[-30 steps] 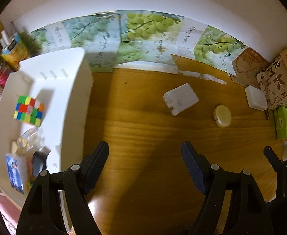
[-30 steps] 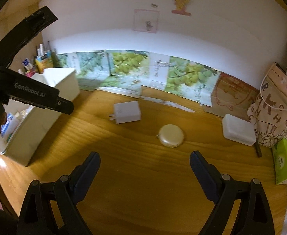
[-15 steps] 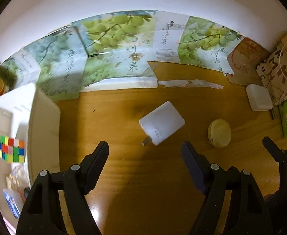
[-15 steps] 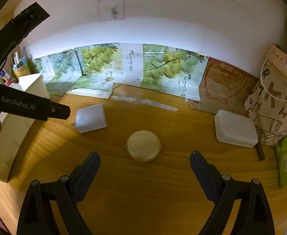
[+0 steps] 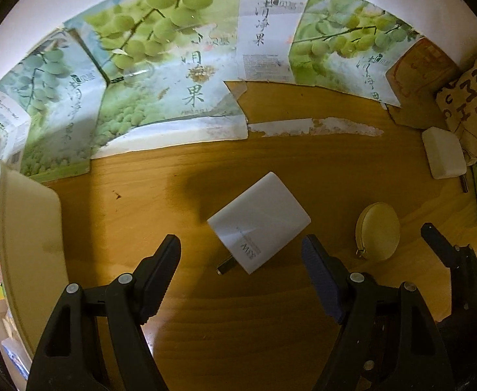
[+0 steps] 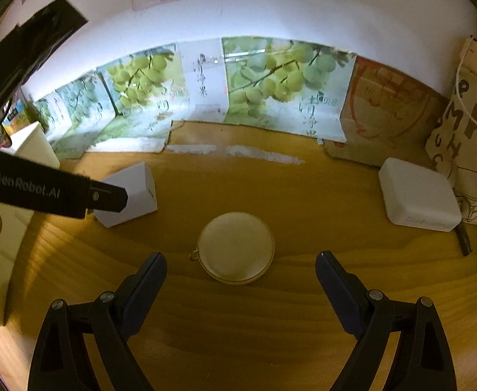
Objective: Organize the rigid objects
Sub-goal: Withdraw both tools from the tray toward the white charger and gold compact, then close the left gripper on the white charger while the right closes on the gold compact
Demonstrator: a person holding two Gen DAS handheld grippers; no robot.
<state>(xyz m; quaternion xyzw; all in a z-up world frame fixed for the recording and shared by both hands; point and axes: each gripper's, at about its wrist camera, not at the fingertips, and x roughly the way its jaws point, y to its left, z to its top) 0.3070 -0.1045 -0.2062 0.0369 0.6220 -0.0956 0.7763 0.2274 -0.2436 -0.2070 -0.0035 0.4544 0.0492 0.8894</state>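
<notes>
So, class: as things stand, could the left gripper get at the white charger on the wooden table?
Probably yes. The left gripper has its jaws open and empty, and the white charger lies flat just ahead of them with bare table around it.

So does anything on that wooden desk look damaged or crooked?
Yes. A ragged white strip near the back of the desk looks like torn tape or scraped finish. The grape-printed cardboard behind it has a torn lower edge. The white charger lies askew, prongs pointing toward the camera.

left gripper (image 5: pixel 241 251) nearer charger (image 5: pixel 258 222), right gripper (image 6: pixel 241 268) nearer round case (image 6: pixel 236 247)
</notes>
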